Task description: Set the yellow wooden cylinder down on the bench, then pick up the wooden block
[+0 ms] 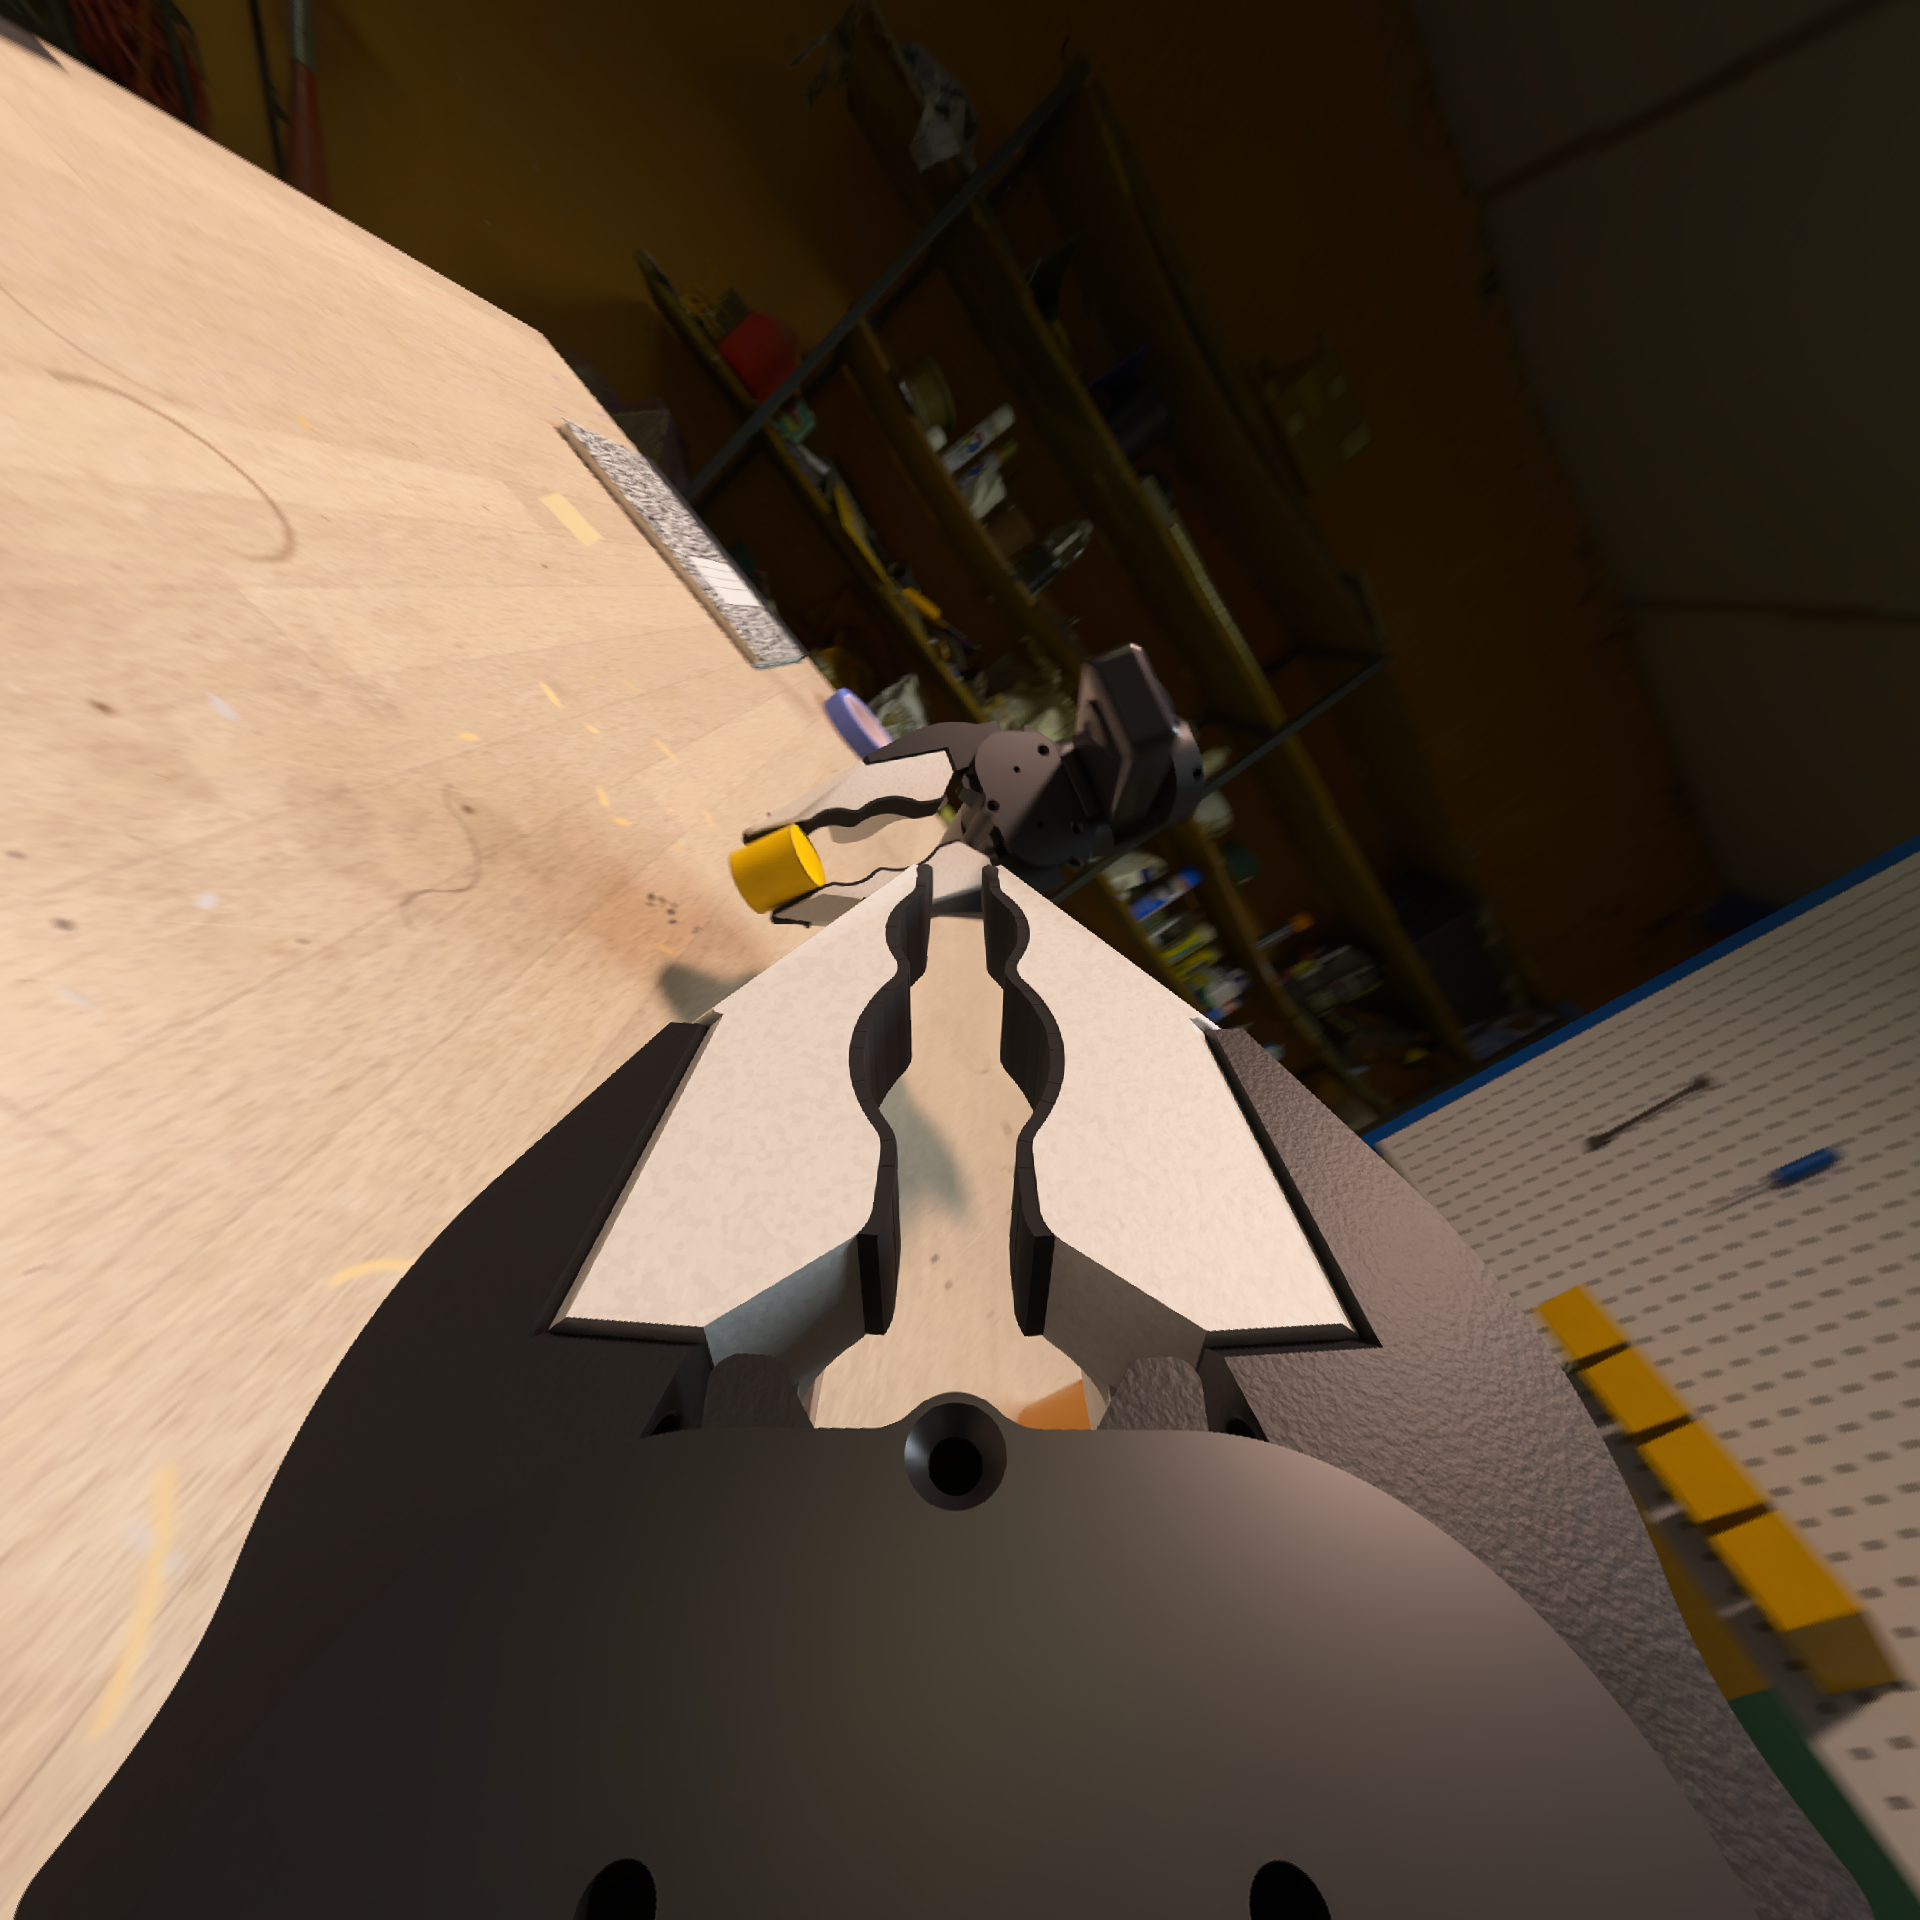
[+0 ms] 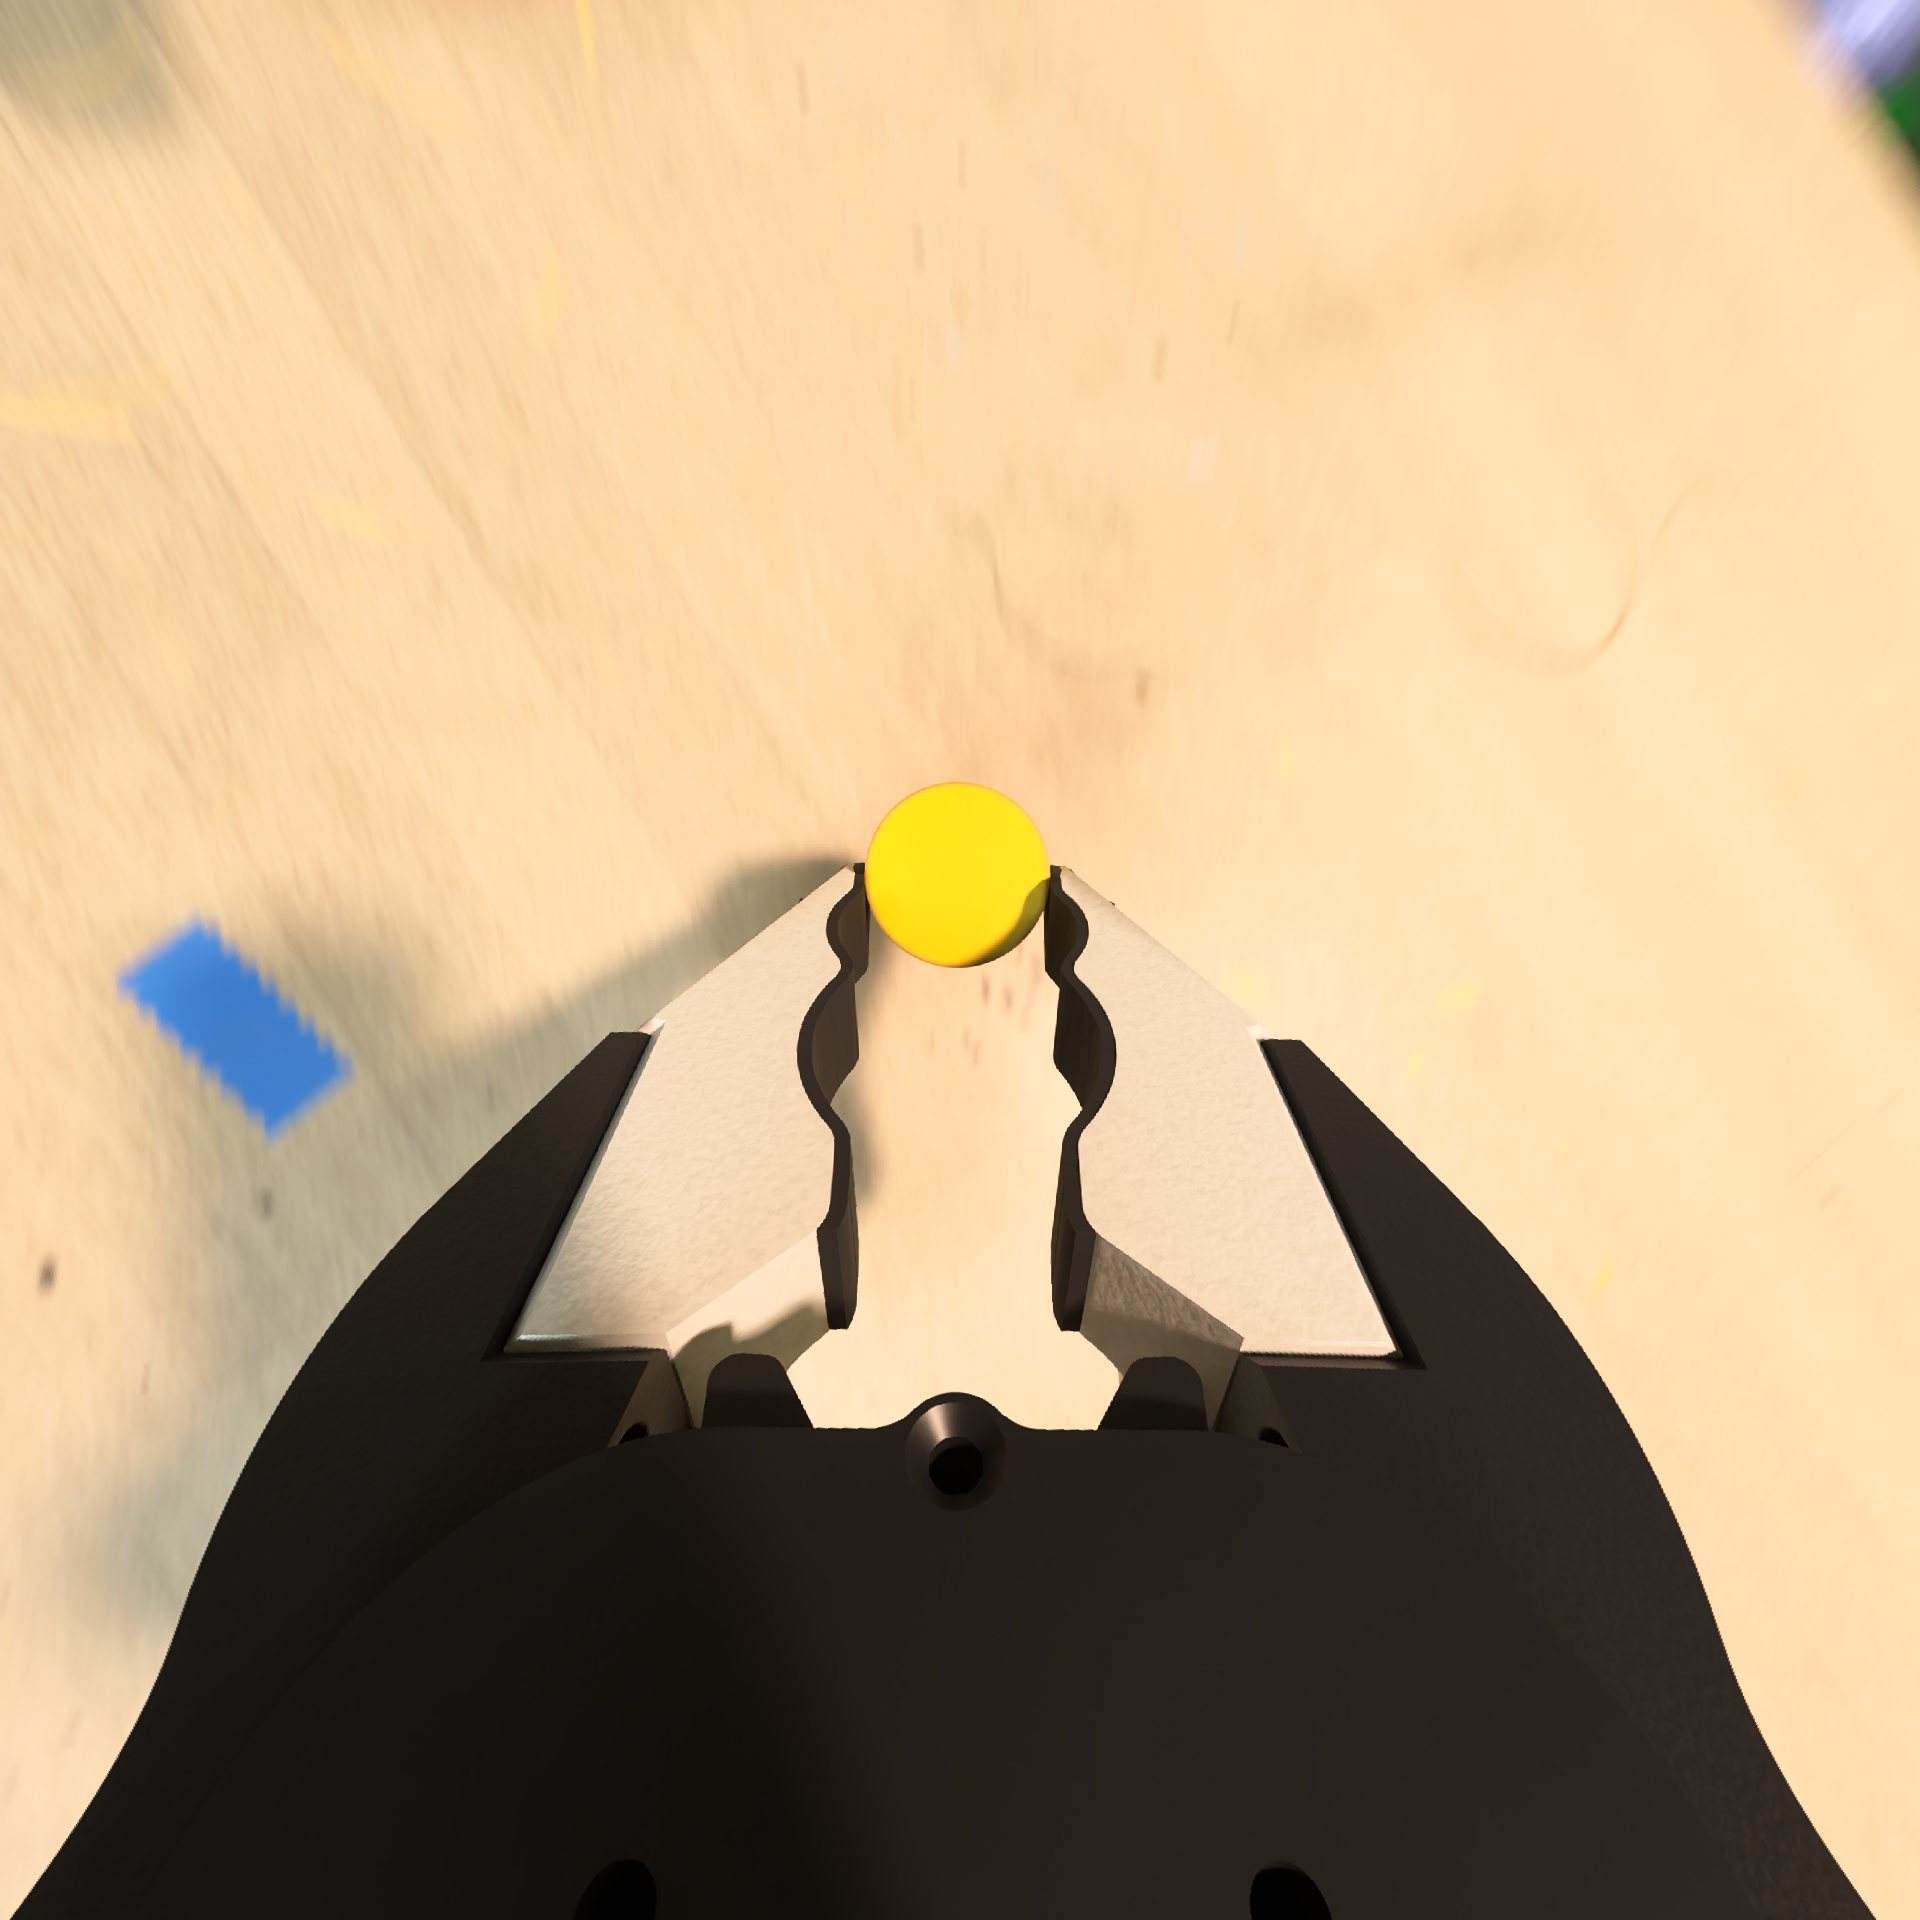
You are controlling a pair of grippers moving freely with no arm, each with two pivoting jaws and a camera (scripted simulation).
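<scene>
right hand-held gripper clamped on yellow cylinder at fingertips, above tabletop, likely for set-down | left hand-held gripper empty, fingers narrowly apart

two claws, one yellow cylinder, one blue block.

A pale wooden bench fills the left of the left wrist view, its top scuffed, stained and flecked with yellow marks. Beyond its far edge stands a dark metal shelving unit crowded with small items, against a dim ochre wall. At the right edge hangs a white pegboard with a blue border. Warm light falls across the bench while the room behind lies in shadow.
</scene>
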